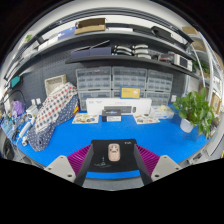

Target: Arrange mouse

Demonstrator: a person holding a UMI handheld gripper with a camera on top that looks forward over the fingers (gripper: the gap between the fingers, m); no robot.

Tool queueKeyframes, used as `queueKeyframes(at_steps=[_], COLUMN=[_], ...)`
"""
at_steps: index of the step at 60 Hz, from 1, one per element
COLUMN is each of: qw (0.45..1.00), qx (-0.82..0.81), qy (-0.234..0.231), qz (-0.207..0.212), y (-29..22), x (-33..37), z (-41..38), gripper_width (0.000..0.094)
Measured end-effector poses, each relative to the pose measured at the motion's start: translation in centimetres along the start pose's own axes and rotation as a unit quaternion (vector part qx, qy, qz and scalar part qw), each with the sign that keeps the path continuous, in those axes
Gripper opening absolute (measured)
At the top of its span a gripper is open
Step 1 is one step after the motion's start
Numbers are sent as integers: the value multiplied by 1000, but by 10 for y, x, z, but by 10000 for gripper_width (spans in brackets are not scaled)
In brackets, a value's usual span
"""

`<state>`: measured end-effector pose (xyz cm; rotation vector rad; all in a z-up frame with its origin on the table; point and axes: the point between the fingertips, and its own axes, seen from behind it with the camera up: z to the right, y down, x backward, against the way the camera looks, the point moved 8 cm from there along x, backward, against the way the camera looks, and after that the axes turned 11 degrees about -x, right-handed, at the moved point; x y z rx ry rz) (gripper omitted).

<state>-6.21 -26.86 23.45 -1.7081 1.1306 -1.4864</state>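
The hand-held gripper looks forward over a blue desk. Its 2 fingers, each with a magenta pad, stand at either side of a small light-coloured mouse. The mouse lies on a dark pad on the desk, between the fingers. A gap shows between the mouse and each finger, so the fingers are spread fairly wide and do not press on it. The mouse seems to point away from the camera, with a darker spot near its middle.

Beyond the fingers, at the far side of the desk, there is a white box-like device with a yellow label, and some small things lie in front of it; they are too small to name. Behind it stand 2 sets of small clear drawers against the wall, under dark shelves that carry boxes. To the right, near the desk's edge, a green plant stands in a white pot. To the left, a cloth with a red and white pattern hangs over something beside the desk.
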Motion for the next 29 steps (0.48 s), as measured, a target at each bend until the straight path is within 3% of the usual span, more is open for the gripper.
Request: queueKeyframes(at_steps=[29], qw=[1000], qx=[8], qy=[2], qz=[-1], y=[19], x=[63], z=[0], gripper_width=[833])
